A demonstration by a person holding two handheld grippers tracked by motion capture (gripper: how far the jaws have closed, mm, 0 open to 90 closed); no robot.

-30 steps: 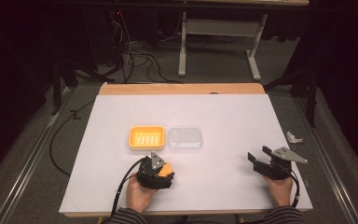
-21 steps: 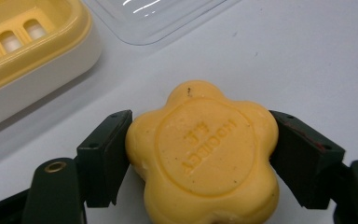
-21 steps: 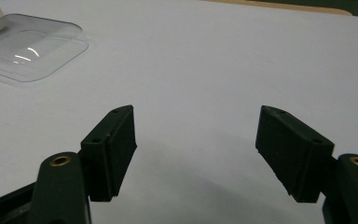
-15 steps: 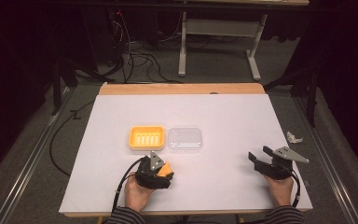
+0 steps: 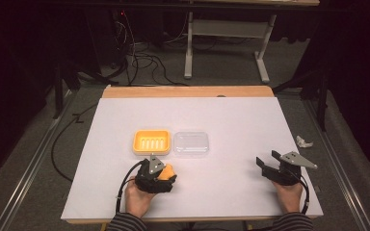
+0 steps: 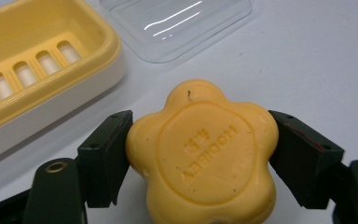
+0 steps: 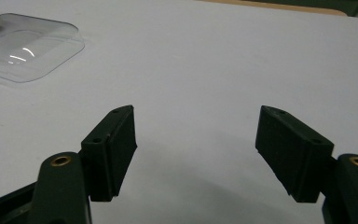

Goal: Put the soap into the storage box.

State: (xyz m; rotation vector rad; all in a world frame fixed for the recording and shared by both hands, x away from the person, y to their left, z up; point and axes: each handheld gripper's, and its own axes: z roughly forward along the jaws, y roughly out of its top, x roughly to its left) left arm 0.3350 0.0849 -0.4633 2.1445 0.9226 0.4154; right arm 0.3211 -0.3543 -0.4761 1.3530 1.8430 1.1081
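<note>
Little has shifted on the table since the earlier frames: both hands are found where they were, and the one change lies in the left gripper (image 5: 160, 176), whose jaws have just been closing and are now pressed against the two flanks of the flower-shaped yellow soap (image 6: 205, 154). In the left gripper view the black pads (image 6: 108, 154) are seen touching the bar at 9 and 3 o'clock, with stamped lettering on its upper face. The soap is still held low over the white table (image 5: 231, 120), near its front edge. From the gripper, the yellow soap dish (image 5: 151, 141) is placed at 12 o'clock, close by, and the clear lid (image 5: 191, 143) at about 1 o'clock, touching or almost touching the dish. The right gripper (image 5: 273, 169) is kept at the table's right front corner, its fingers spread with nothing between them. The grasp is judged complete, so lifting the bar and carrying it to the slotted dish is probably what remains.
</note>
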